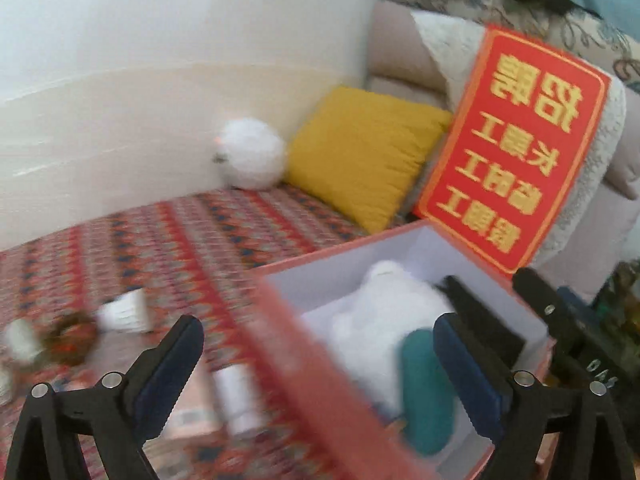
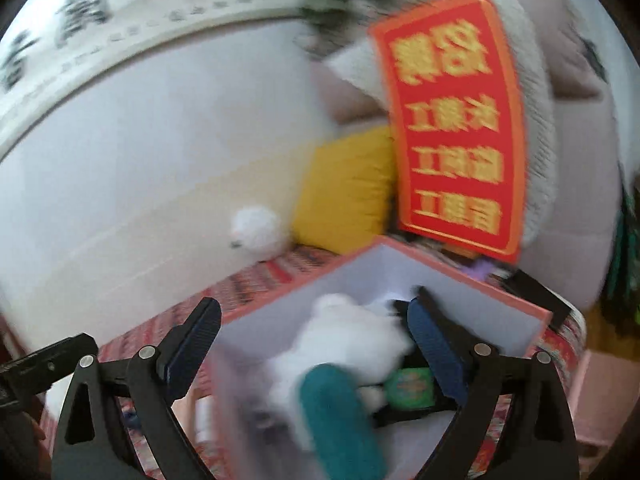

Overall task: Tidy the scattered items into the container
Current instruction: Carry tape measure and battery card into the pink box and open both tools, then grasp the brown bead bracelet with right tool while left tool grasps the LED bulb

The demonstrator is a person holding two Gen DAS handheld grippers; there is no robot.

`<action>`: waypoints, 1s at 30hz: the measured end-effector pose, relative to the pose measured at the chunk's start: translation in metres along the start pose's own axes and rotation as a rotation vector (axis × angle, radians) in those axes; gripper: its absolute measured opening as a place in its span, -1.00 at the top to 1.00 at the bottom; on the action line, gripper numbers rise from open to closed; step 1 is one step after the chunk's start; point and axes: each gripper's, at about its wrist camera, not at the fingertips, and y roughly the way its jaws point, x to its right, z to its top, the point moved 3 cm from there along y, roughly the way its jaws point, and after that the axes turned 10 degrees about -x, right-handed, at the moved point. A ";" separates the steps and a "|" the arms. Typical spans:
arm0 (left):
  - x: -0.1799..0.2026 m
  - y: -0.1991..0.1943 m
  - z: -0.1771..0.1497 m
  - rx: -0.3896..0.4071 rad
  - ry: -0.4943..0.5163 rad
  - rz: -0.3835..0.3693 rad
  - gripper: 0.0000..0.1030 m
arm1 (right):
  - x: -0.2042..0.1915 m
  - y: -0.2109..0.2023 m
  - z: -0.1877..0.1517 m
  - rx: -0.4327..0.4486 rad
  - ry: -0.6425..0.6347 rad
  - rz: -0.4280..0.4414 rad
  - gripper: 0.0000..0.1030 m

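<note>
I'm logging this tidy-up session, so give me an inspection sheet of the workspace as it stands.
Surface: red patterned woven cloth, partly motion-blurred.
Job's things: pink open box with white lining holds a white plush toy, a teal oblong case and a green patterned round item.
Clutter: white ribbed cup, small white bottle and blurred items lie outside the box.
Grippers: left gripper open, straddling the box wall; right gripper open above the box.
Cables: nothing seen.
Surroundings: yellow cushion, red sign with gold characters, white fluffy ball, pale wall.
</note>
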 end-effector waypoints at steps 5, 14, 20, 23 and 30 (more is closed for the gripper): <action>-0.096 -0.063 -0.055 -0.017 -0.101 0.136 -0.91 | -0.091 -0.002 -0.035 -0.080 -0.167 0.184 -0.93; -0.211 -0.109 -0.213 -0.199 -0.229 0.293 -0.91 | -0.239 0.029 -0.163 -0.499 -0.461 0.482 -0.93; -0.247 -0.114 -0.292 -0.255 -0.330 0.330 -0.91 | -0.307 0.033 -0.287 -0.739 -0.789 0.565 -0.91; -0.274 -0.115 -0.292 -0.230 -0.391 0.353 -0.91 | -0.325 0.031 -0.330 -0.751 -0.890 0.551 -0.91; -0.343 -0.078 -0.228 -0.143 -0.449 0.374 -0.91 | -0.361 0.040 -0.380 -0.732 -1.023 0.517 0.57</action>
